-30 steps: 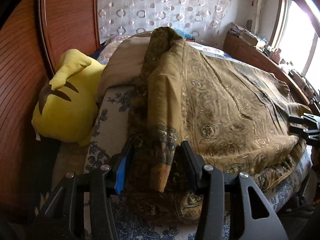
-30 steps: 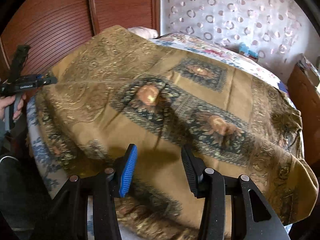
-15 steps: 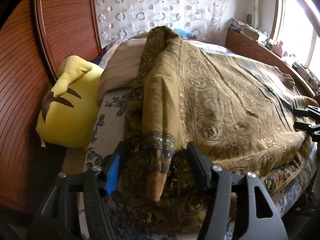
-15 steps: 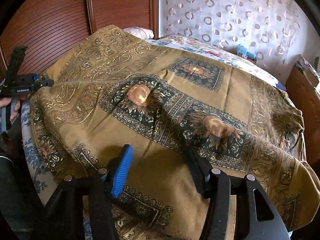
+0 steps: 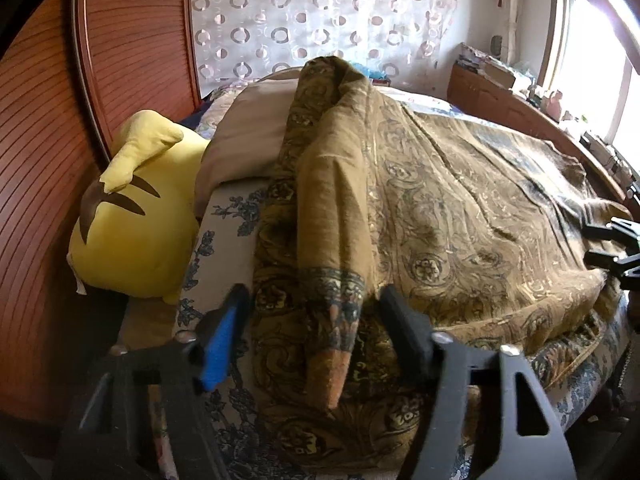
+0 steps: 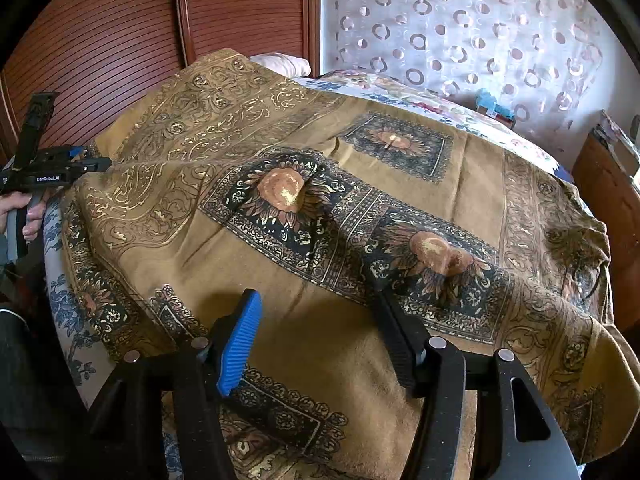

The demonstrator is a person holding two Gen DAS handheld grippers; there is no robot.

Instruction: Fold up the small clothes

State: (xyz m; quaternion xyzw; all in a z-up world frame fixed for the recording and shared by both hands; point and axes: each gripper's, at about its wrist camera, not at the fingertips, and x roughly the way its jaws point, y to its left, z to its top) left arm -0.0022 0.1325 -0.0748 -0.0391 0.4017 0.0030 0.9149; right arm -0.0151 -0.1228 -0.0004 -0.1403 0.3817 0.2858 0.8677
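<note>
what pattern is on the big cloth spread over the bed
Golden-brown cloth with dark ornate borders, scrollwork and sunflower-like medallions; clearest in the right wrist view.

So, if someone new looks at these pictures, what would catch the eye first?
Probably the golden-brown patterned cloth, spread over most of the bed, with dark sunflower panels across its middle. Next, the bright yellow plush toy lying against the wooden headboard, at the cloth's left in the left wrist view. One folded flap of the cloth points between the open left gripper.

Two wrist views, angled down over one bed (image 5: 224,216)

Both sit close above the golden patterned cloth (image 6: 320,208), the shared part; each view catches the other tool at its edge.
</note>
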